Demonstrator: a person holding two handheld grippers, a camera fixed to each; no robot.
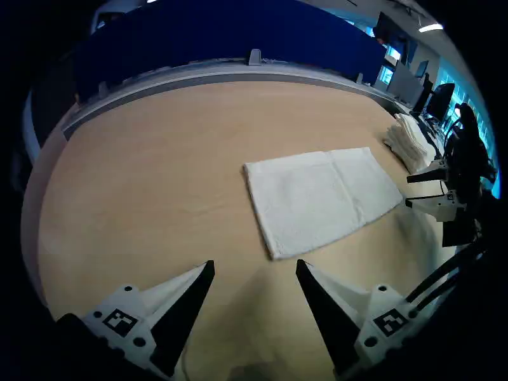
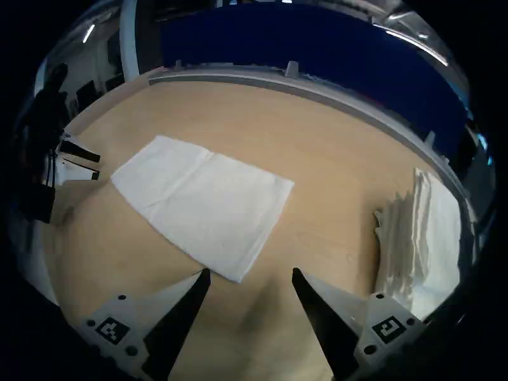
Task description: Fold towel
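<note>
The white towel (image 1: 324,197) lies flat on the wooden bench (image 1: 159,178), right of centre in the left gripper view and left of centre in the right gripper view. It is a neat rectangle with a faint crease across its middle and a thick-looking near edge, so it seems to be folded at least once. At the far right of the frame stands a stack of folded towels (image 2: 422,235), well apart from it.

The left gripper (image 1: 254,263) has its fingers spread wide and holds nothing. The right gripper (image 2: 250,272) is likewise wide and empty, near the towel's corner.

Judging by the smaller pieces in the stack, at least one more fold is probably left, then placing it there.
</note>
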